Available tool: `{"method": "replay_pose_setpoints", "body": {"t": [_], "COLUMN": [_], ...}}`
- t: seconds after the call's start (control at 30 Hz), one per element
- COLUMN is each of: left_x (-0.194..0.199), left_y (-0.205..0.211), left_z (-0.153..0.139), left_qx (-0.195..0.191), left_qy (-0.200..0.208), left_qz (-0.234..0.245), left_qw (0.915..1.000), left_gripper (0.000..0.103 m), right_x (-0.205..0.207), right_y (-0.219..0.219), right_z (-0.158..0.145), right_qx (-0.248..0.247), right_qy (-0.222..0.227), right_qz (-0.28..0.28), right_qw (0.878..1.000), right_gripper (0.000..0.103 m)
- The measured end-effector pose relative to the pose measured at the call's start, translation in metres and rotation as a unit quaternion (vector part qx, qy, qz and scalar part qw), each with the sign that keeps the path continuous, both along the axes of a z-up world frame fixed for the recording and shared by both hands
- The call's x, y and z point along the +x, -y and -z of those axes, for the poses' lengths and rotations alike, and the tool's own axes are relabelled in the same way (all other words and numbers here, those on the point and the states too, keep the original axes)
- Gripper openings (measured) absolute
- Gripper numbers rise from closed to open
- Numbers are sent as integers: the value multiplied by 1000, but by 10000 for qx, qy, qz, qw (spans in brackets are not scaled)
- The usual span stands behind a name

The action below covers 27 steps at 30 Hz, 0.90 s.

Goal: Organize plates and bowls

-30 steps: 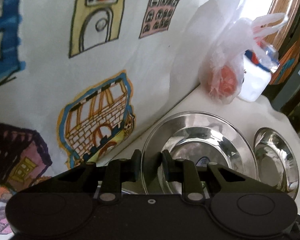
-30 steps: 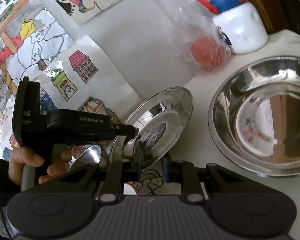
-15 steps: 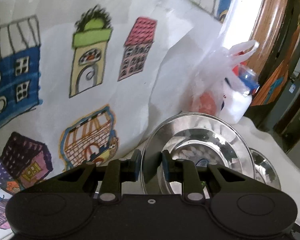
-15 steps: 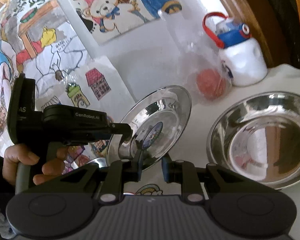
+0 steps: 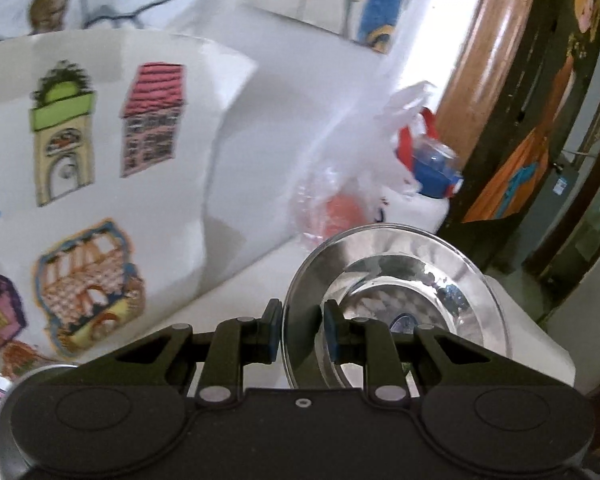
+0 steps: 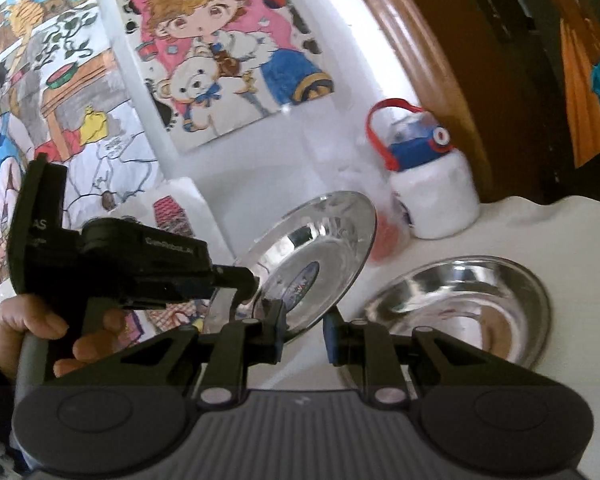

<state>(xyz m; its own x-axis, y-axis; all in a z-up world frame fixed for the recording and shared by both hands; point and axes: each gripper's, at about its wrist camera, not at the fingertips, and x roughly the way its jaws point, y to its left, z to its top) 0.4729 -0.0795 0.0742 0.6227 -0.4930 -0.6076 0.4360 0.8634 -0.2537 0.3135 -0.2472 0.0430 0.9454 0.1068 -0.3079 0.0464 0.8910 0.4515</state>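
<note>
White tabletop (image 6: 520, 224), kids' drawings (image 5: 100, 152) along the back wall, wooden frame off to the right. Left gripper (image 5: 300, 326): fingers pinching the near rim of the plate (image 5: 396, 292), one pad on each face, plate lifted clear of the table and tilted steeply on edge. Right wrist view confirms it: plate (image 6: 312, 260) hangs in the air off the left gripper's (image 6: 250, 284) tip, hand (image 6: 32, 332) on its handle. Right gripper (image 6: 304, 330): fingers spread, nothing between them, hovering low just short of the plate's lower edge. Bowl (image 6: 460, 312) sits flat on the table to the right of the plate, near but not touching. Behind: a bottle (image 6: 428, 184) and a bag (image 5: 340, 200) with something red inside, against the wall. Step looks like mid-carry, plate en route to a stacking spot. Next move likely needs levelling the plate, then lowering it centred onto or beside the bowl before release. Rim grip is thin and the steel slick, so go slow on the rotate.
</note>
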Motion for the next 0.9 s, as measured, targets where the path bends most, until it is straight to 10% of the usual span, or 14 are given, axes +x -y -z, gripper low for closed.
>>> {"method": "replay_pose_setpoints", "body": {"t": [0.9], "left_x": [-16], "left_y": [88], "left_z": [35], "left_qx": [375], "left_qy": [-506], "left_qz": [478], "left_qw": [9969], "left_gripper": [24], "right_x": [-27], "right_y": [80], "right_z": [22], "right_qx": [112], "right_qy": [-887], "right_qz": [175], "right_qw": [9958], "right_gripper": [26]}}
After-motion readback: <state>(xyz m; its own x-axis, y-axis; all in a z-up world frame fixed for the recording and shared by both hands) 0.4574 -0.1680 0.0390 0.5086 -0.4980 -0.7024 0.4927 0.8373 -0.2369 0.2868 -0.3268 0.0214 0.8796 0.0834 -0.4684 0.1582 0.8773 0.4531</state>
